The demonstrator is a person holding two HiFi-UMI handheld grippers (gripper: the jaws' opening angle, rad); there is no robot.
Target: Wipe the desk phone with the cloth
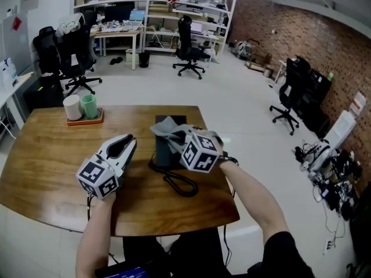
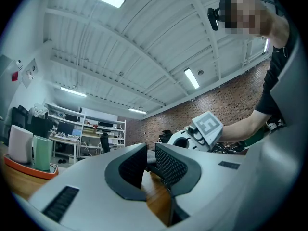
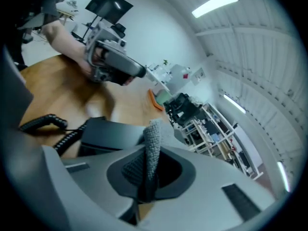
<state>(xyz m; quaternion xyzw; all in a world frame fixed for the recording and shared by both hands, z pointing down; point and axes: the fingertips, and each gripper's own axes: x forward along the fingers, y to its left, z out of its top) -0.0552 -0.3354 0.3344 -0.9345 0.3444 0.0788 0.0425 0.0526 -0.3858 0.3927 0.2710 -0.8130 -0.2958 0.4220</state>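
A black desk phone (image 1: 167, 149) lies on the wooden table (image 1: 52, 155), its coiled cord (image 1: 181, 184) trailing toward the front edge. My right gripper (image 1: 184, 136) hovers over the phone, shut on a grey cloth (image 1: 168, 126) that drapes onto the phone's far end. In the right gripper view the cloth (image 3: 153, 138) stands pinched between the jaws of the right gripper (image 3: 150, 158), with the phone (image 3: 110, 134) just below. My left gripper (image 1: 128, 141) sits to the phone's left, above the table. Its jaws (image 2: 150, 154) are a narrow gap apart with nothing between them.
An orange tray (image 1: 84, 120) with a white cup (image 1: 72, 107) and a green cup (image 1: 88, 105) stands at the table's far left. Office chairs (image 1: 188, 45), desks and shelves fill the floor beyond. The table's front edge (image 1: 174, 227) is near my arms.
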